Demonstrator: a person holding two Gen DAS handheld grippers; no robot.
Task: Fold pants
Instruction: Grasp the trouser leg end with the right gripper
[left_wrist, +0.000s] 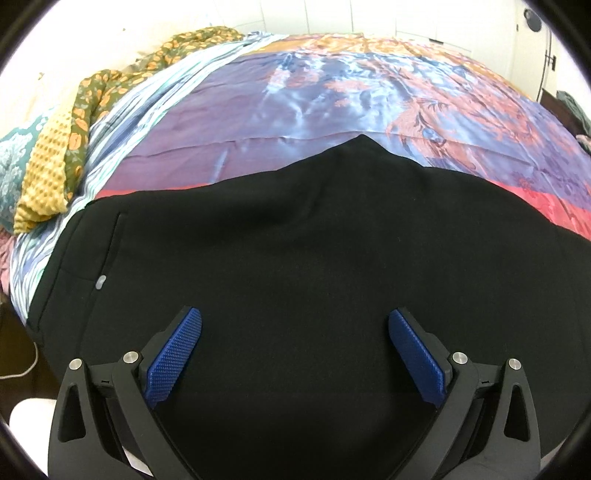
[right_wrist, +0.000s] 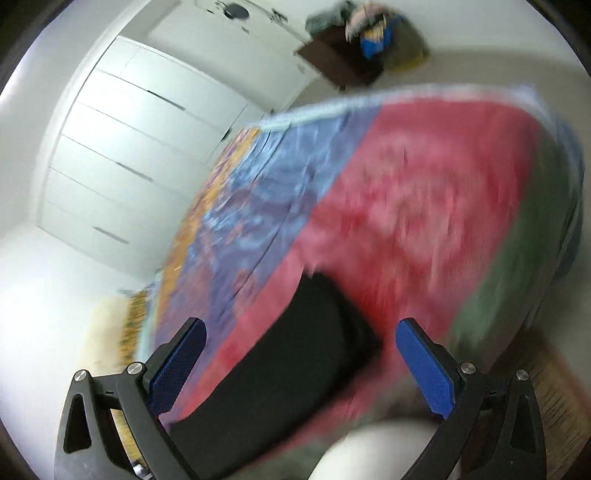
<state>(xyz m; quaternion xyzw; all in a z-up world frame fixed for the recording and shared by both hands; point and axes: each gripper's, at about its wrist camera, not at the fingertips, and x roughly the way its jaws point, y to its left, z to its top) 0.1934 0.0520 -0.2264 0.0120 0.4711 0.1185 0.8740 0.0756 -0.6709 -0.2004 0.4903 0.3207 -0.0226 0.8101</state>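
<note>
Black pants (left_wrist: 295, 258) lie spread flat on a colourful bedspread (left_wrist: 295, 96), filling the lower half of the left wrist view, with a pocket seam and small grey tab (left_wrist: 100, 282) at their left. My left gripper (left_wrist: 294, 326) hovers open just over the pants, its blue pads (left_wrist: 173, 360) wide apart with nothing between them. In the blurred right wrist view, a narrow black part of the pants (right_wrist: 295, 358) lies on the red patch of the bedspread (right_wrist: 424, 192). My right gripper (right_wrist: 301, 336) is open above it, holding nothing.
A yellow knitted cloth (left_wrist: 46, 166) and a green floral cloth (left_wrist: 122, 81) are heaped at the bed's left edge. White wardrobe doors (right_wrist: 122, 147) stand beyond the bed. A dark wooden stand (right_wrist: 340, 59) with piled clothes is in the far corner.
</note>
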